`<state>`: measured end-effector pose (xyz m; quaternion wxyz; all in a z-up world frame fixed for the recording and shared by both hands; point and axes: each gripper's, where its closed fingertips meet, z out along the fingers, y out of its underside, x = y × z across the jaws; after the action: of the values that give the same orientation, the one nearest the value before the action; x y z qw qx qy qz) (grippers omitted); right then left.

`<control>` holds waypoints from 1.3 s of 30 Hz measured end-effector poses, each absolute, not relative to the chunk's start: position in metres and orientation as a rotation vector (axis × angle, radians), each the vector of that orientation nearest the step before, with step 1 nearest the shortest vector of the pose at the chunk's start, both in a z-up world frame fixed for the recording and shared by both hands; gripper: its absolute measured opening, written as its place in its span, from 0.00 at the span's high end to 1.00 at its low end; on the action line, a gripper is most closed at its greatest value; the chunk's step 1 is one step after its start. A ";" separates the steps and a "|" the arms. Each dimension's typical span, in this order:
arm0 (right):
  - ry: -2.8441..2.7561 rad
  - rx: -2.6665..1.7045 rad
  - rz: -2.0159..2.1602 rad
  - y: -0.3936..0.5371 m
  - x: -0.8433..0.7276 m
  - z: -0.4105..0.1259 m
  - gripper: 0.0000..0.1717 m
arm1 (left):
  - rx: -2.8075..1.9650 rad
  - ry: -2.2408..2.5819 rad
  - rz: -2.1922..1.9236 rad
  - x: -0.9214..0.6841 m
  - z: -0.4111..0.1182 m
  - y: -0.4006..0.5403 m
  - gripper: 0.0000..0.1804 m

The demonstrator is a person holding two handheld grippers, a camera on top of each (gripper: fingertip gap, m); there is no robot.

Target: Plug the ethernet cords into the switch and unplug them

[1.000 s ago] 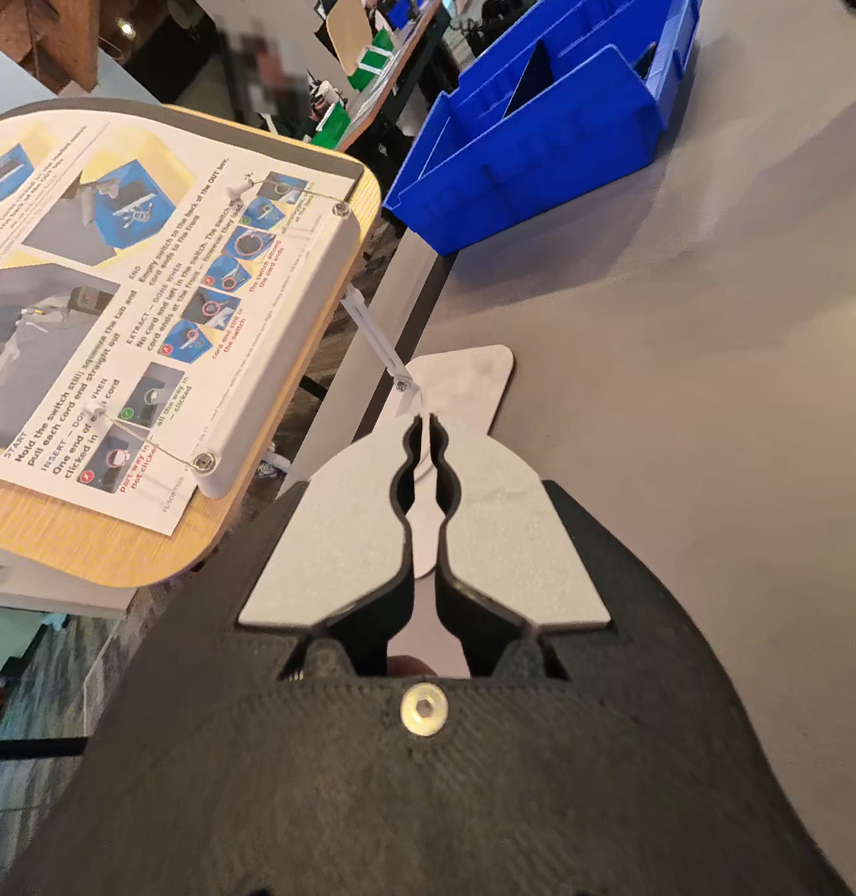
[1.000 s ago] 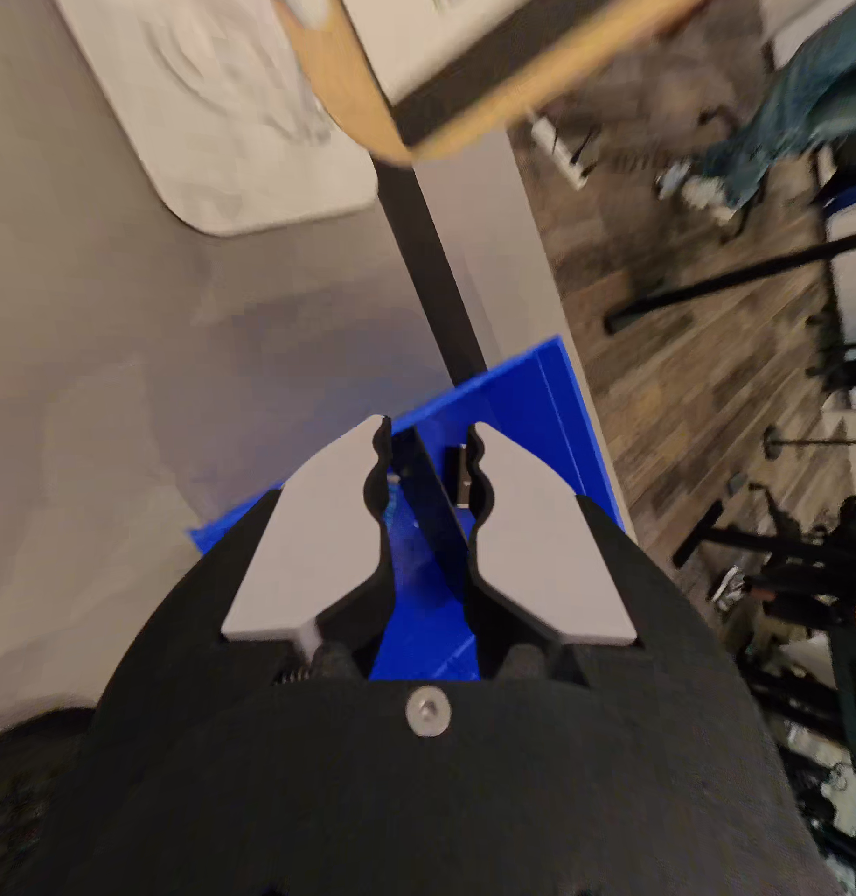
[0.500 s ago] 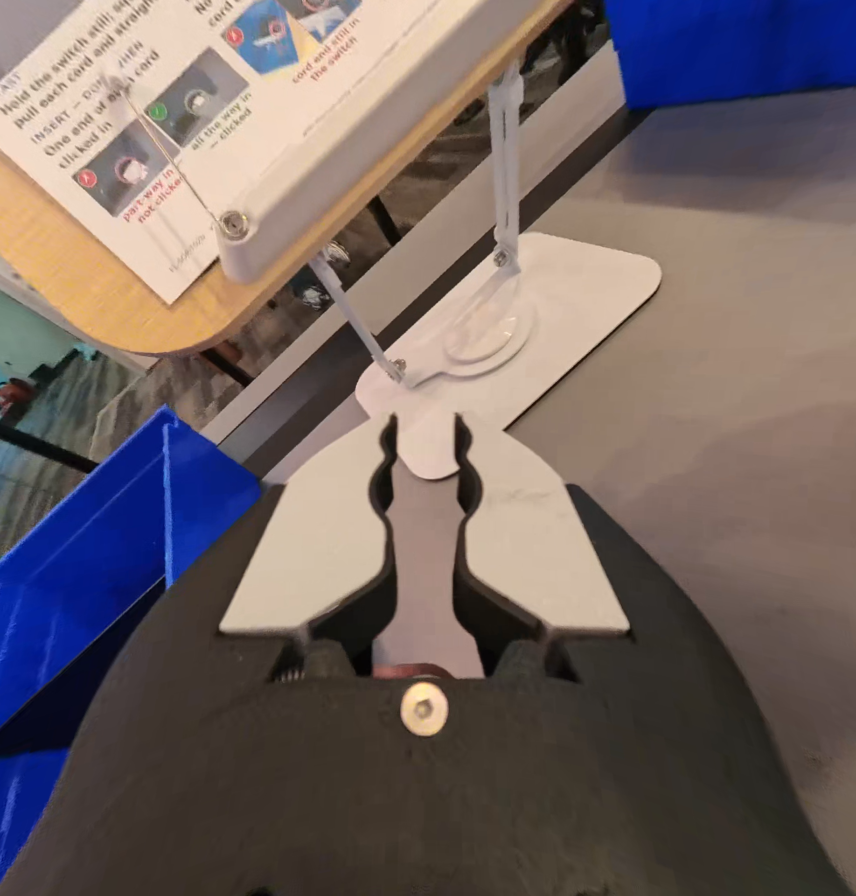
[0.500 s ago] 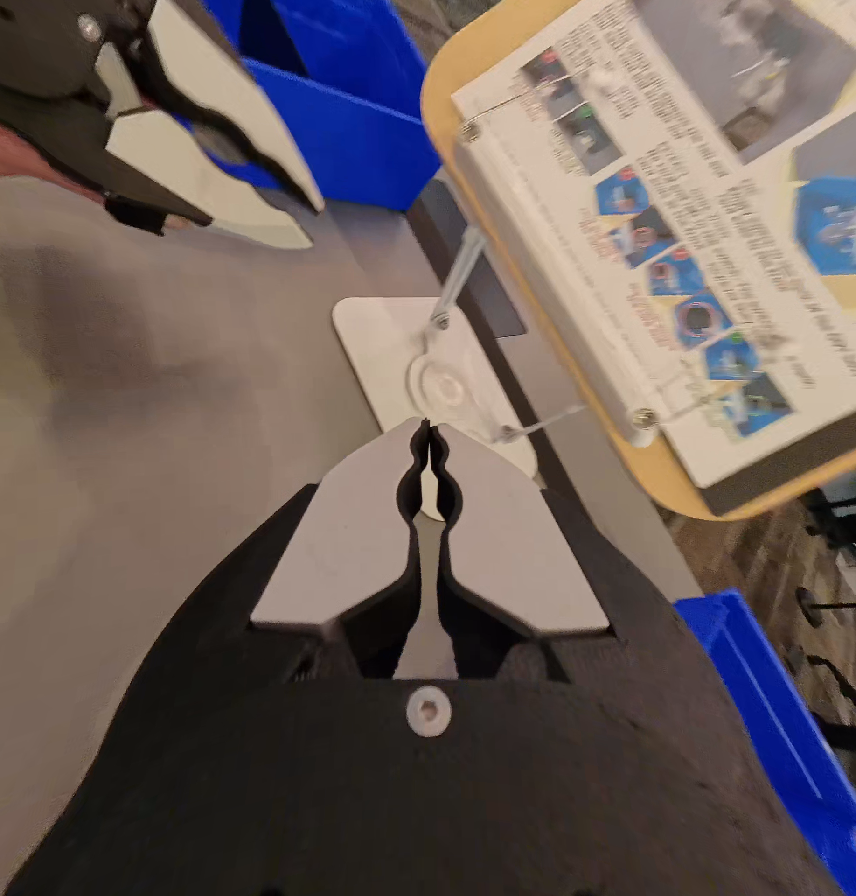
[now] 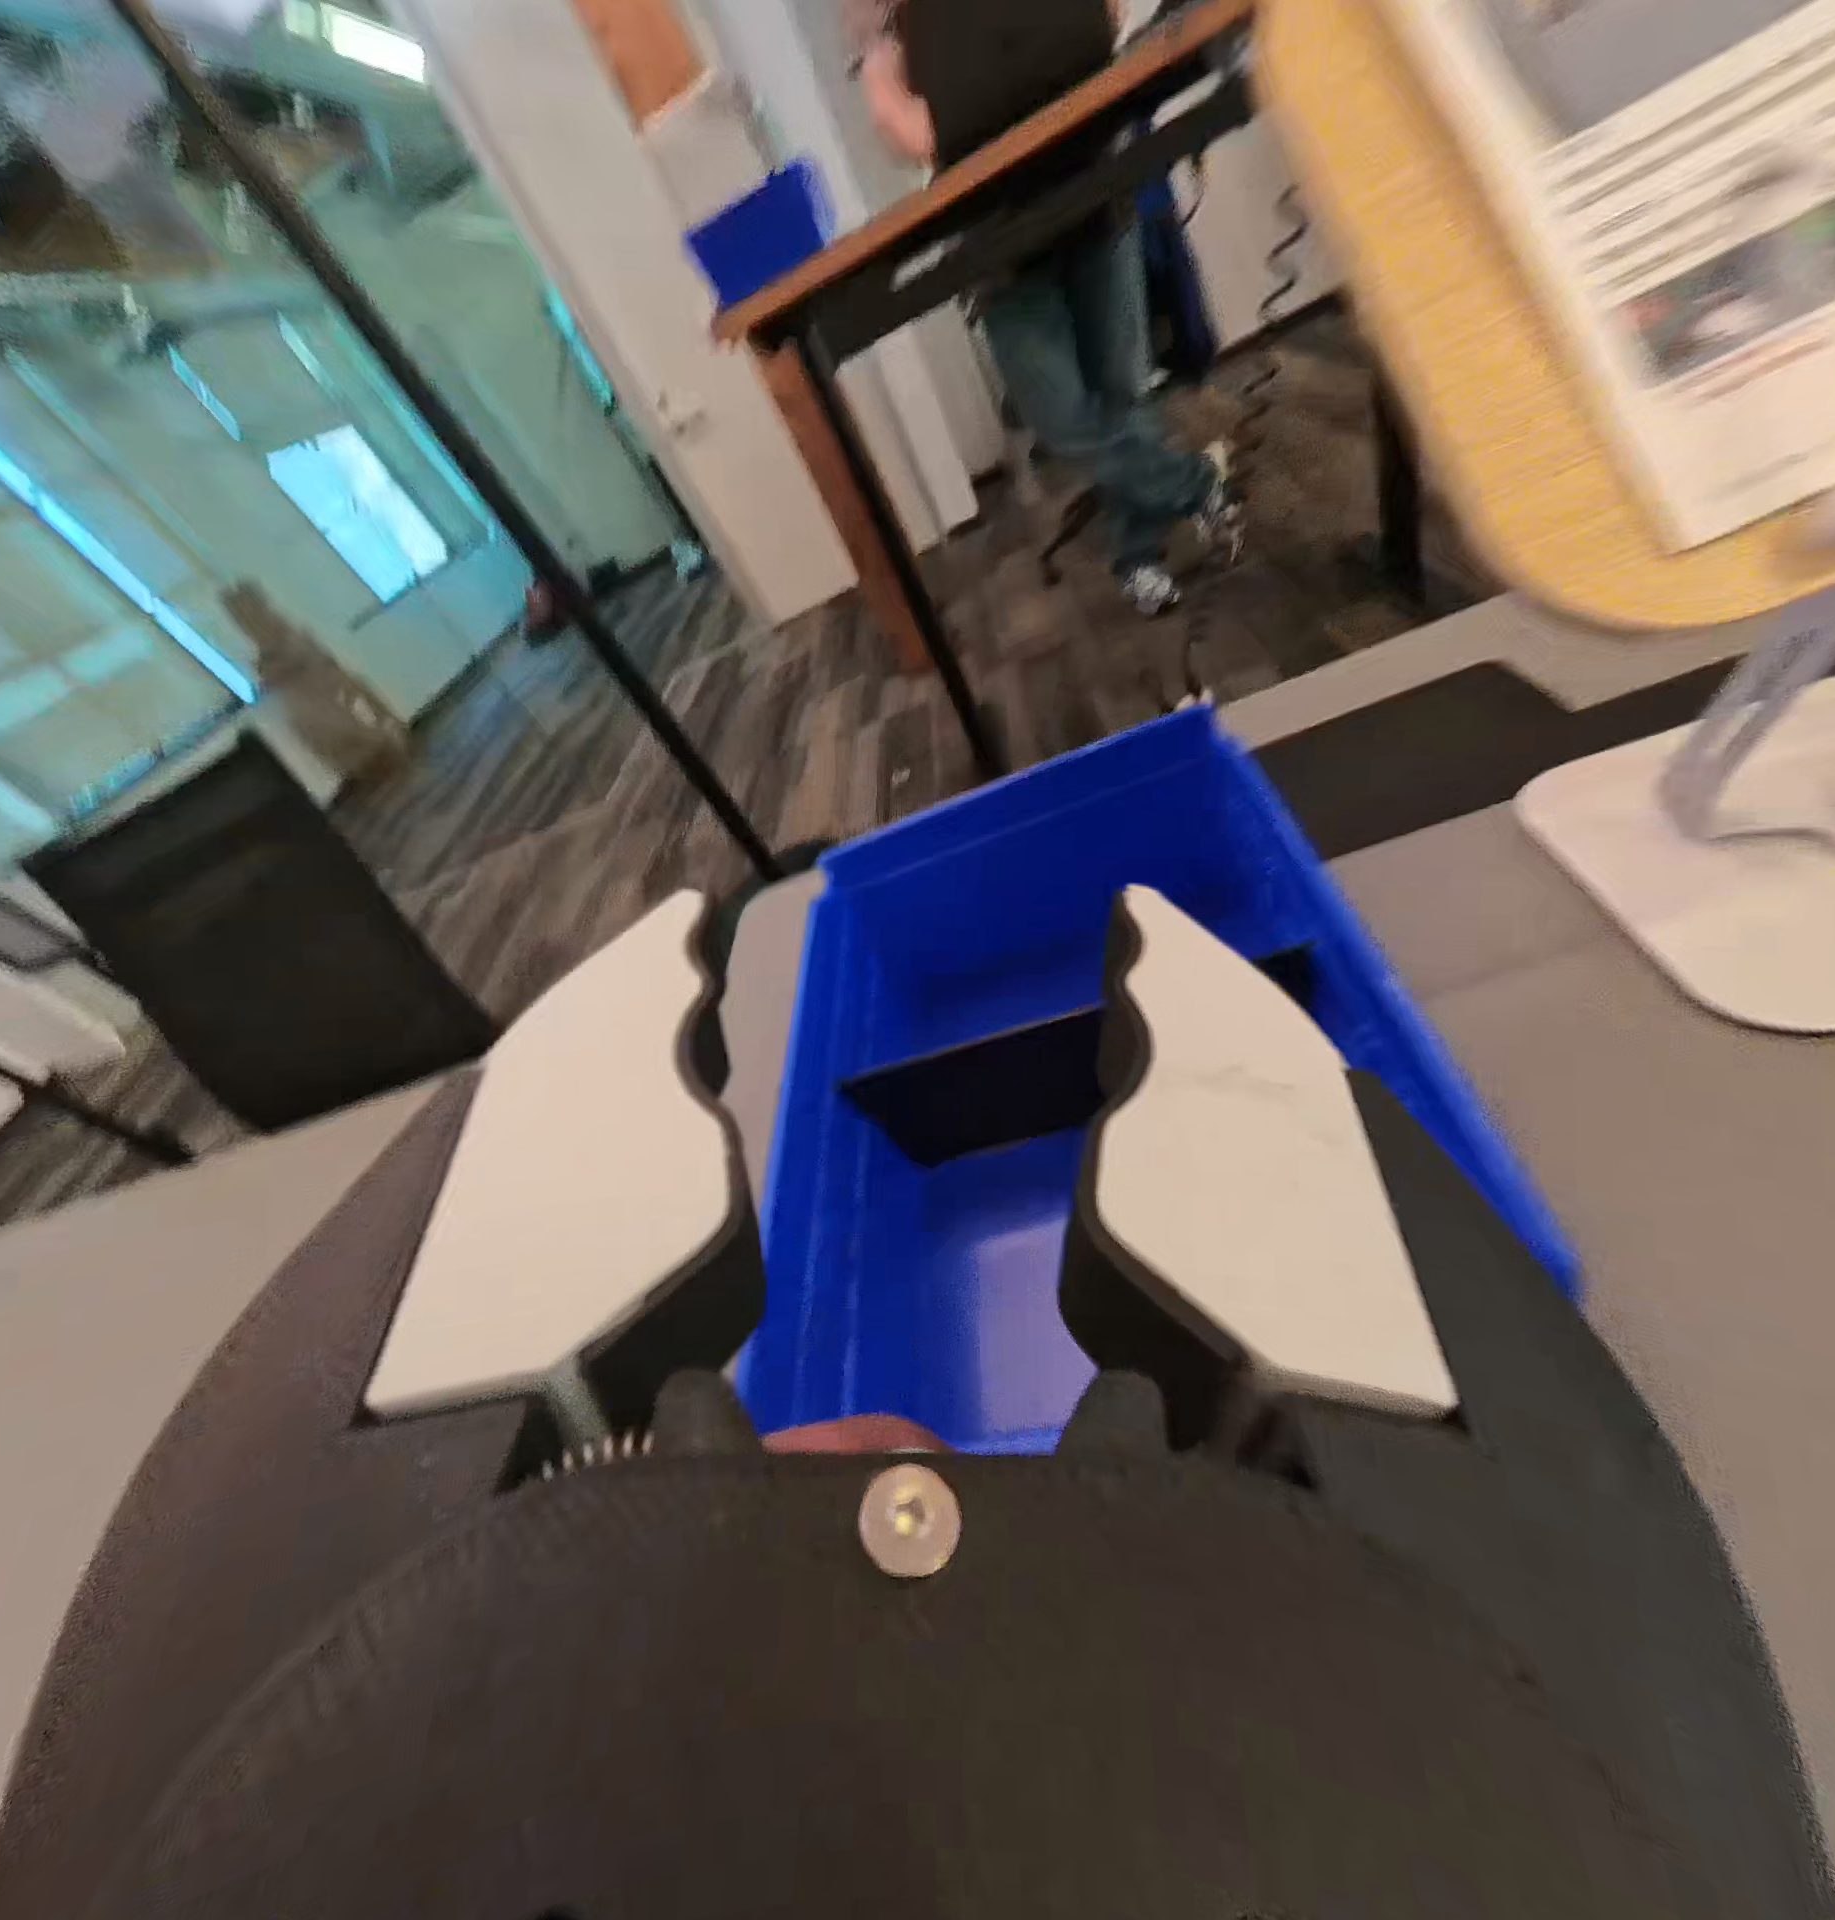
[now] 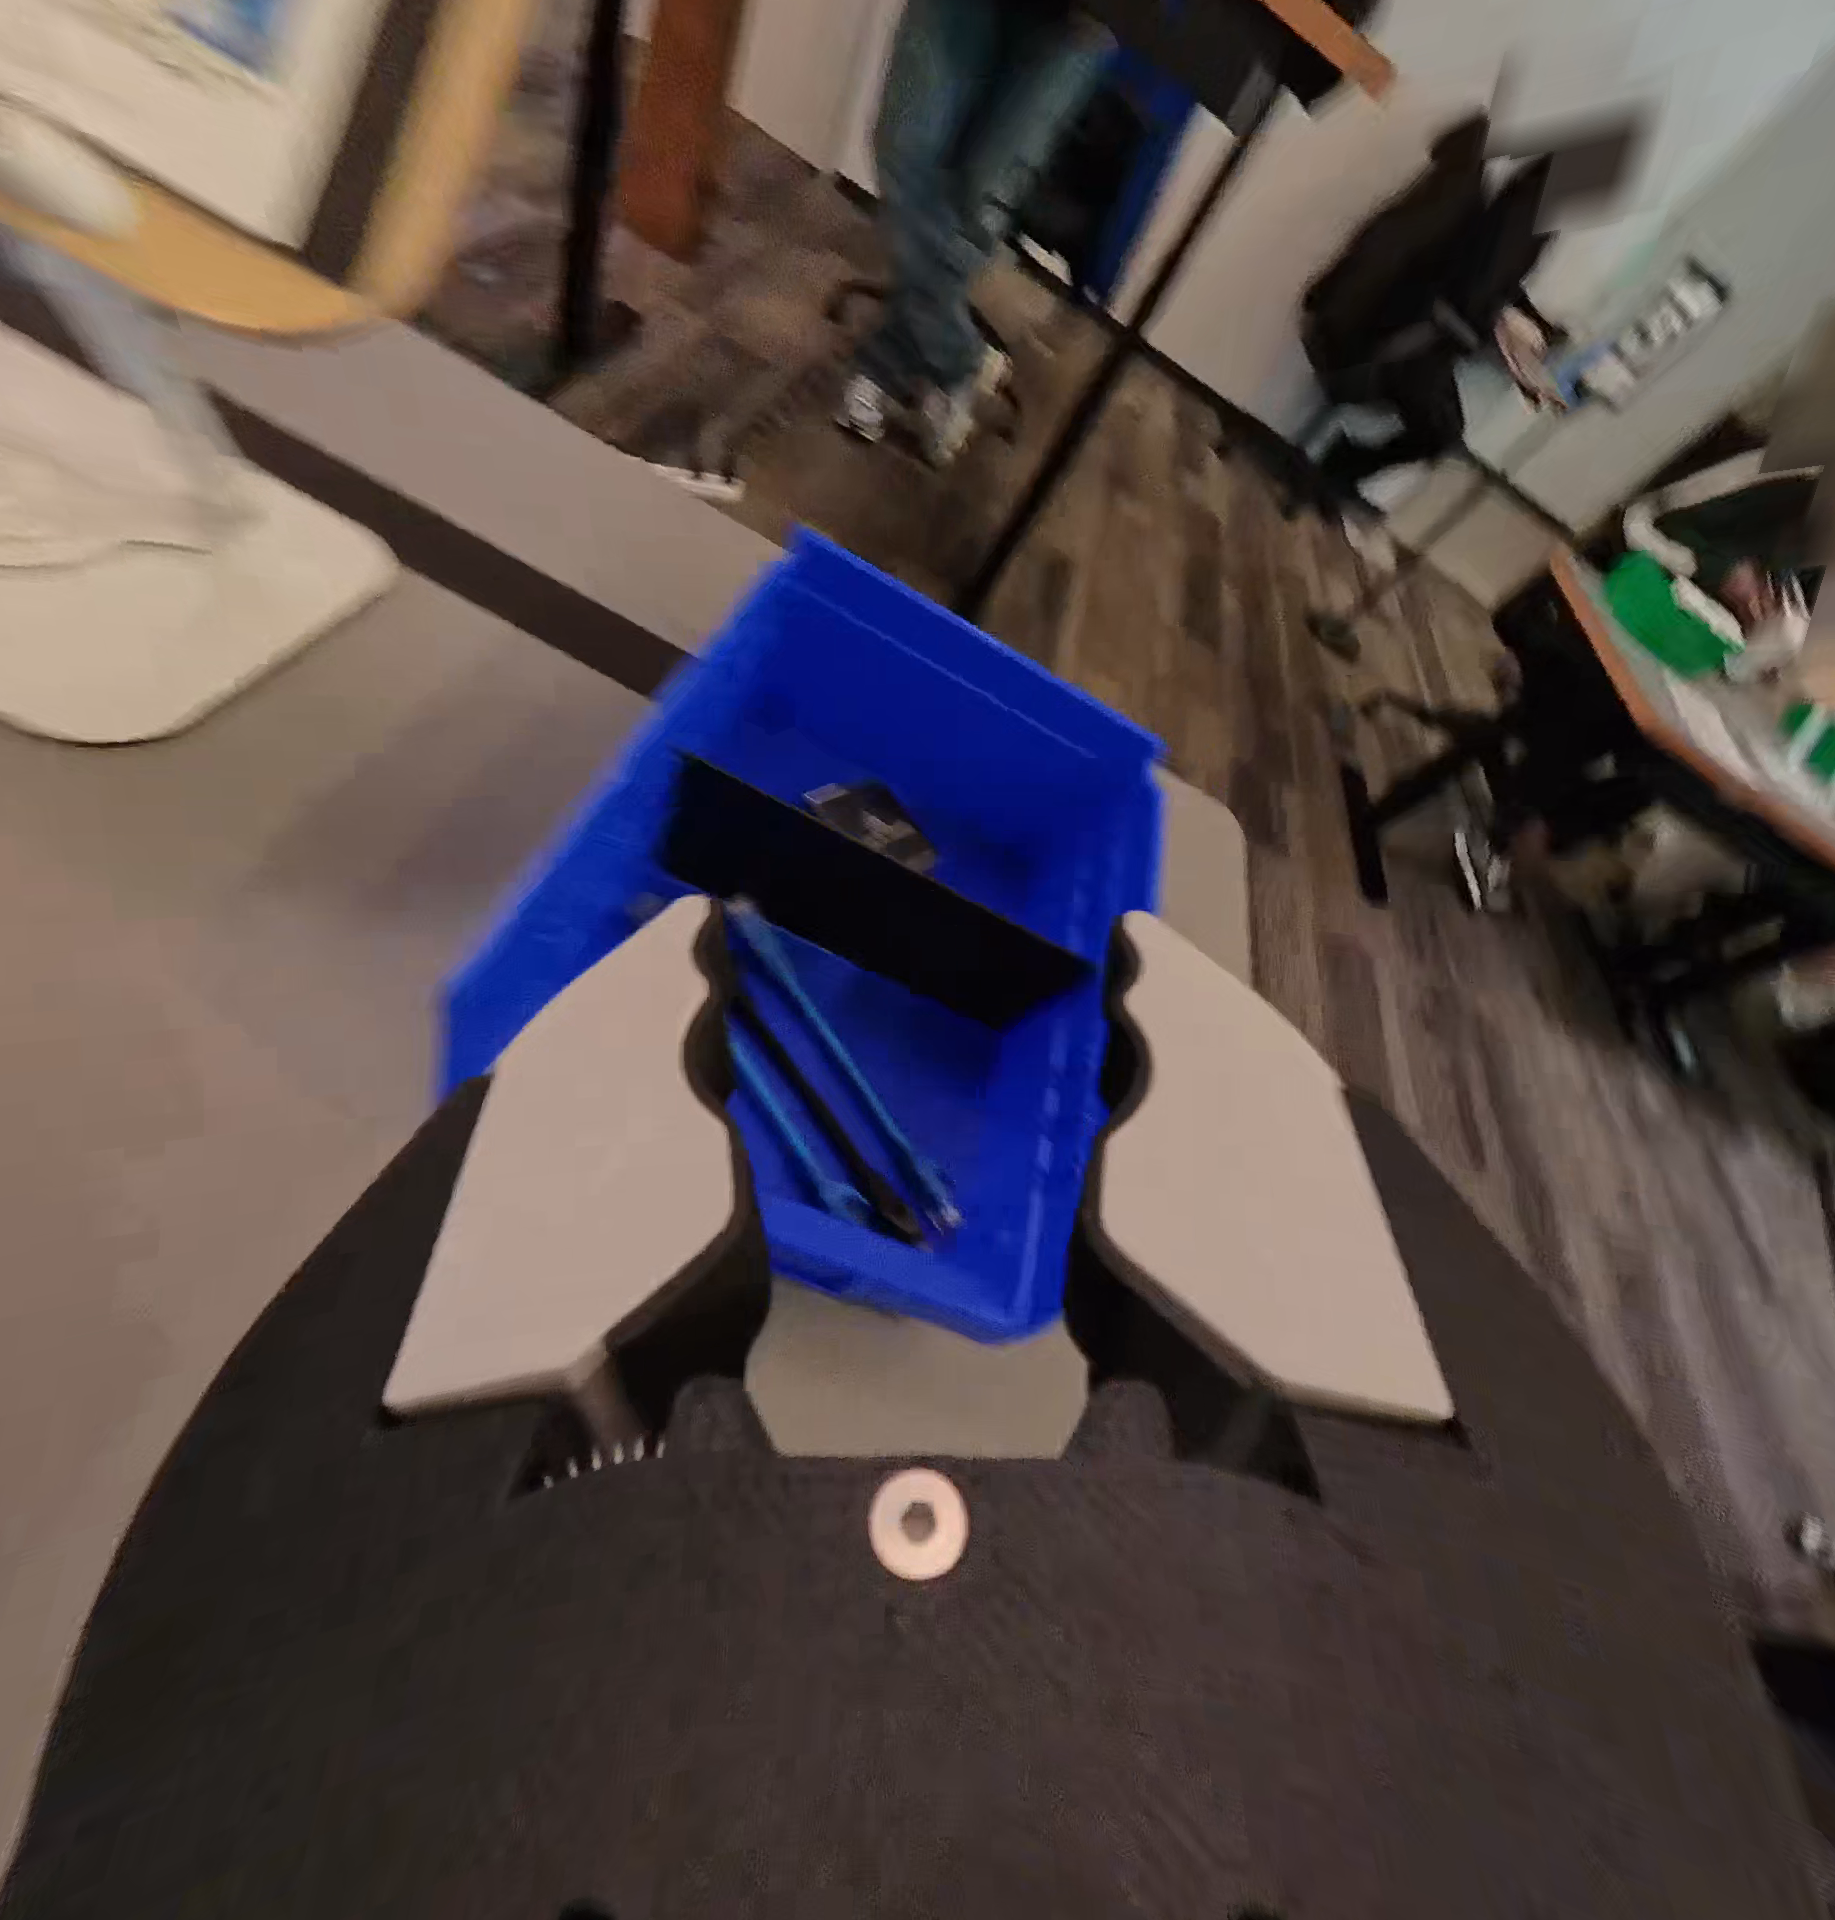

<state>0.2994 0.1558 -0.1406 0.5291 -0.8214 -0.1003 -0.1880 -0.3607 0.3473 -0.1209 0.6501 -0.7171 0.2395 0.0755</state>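
- The left tongs are spread wide with nothing between the pads, hanging over a blue bin on the grey bench
- In the left wrist view that bin shows a black divider across it; the near compartment floor looks bare, though blur makes this hard to confirm
- The right tongs are likewise spread and grip nothing, poised above a second blue bin that sits at the far right corner of the bench
- In the near compartment of this bin lie the ethernet cords: thin blue and black strands running from the left fingertip toward the near right corner, with plug ends at the near end
- Behind its black divider, in the far compartment, rests a small dark, silvery block, probably the switch
- A white stand base lies on the bench to the left of the bin, carrying a tan board with a printed sheet
- Beyond the bench edge a person in jeans stands on the wood-pattern floor by a brown table
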 end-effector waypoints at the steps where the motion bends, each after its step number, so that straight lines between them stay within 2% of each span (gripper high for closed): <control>1: -0.158 -1.994 -0.443 0.151 0.327 -0.148 0.52 | -1.692 0.508 0.160 -0.383 -0.128 0.353 0.57; 3: -0.037 -2.085 -0.385 0.145 0.370 -0.175 0.49 | -1.820 0.432 0.132 -0.423 -0.150 0.363 0.47; 7: 0.098 -2.265 -0.285 0.143 0.420 -0.239 0.49 | -2.024 0.357 0.012 -0.464 -0.215 0.374 0.42; 9: 0.130 -2.295 -0.191 0.148 0.425 -0.260 0.51 | -2.111 0.358 -0.033 -0.469 -0.248 0.376 0.44; 13: 0.135 -2.385 -0.091 0.154 0.423 -0.290 0.63 | -2.211 0.393 -0.154 -0.457 -0.290 0.376 0.51; 15: 0.124 -2.404 -0.035 0.158 0.417 -0.297 0.73 | -2.238 0.431 -0.158 -0.451 -0.302 0.377 0.56; 18: 0.104 -2.440 0.018 0.161 0.411 -0.302 0.87 | -2.232 0.404 -0.258 -0.446 -0.301 0.381 0.67; 19: 0.102 -2.452 0.026 0.162 0.410 -0.302 0.91 | -2.241 0.406 -0.284 -0.446 -0.302 0.381 0.73; 20: 0.112 -2.466 0.019 0.161 0.412 -0.302 0.94 | -2.245 0.401 -0.321 -0.446 -0.301 0.381 0.83; 22: 0.101 -2.484 0.008 0.161 0.412 -0.303 0.96 | -2.239 0.383 -0.332 -0.452 -0.299 0.383 0.95; 23: 0.100 -2.493 0.002 0.160 0.412 -0.303 0.97 | -2.234 0.393 -0.325 -0.455 -0.299 0.384 0.97; 30: 0.101 -2.539 0.012 0.153 0.396 -0.295 0.97 | -2.251 0.346 -0.390 -0.465 -0.295 0.381 0.98; 39: -0.052 -2.641 0.102 0.110 0.344 -0.274 0.97 | -2.196 0.381 -0.421 -0.489 -0.264 0.356 0.97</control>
<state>0.3437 0.1098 -0.2742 0.2464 -0.9683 -0.0190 0.0373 -0.4890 0.3565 -0.2644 0.4231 -0.8772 0.1522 -0.1683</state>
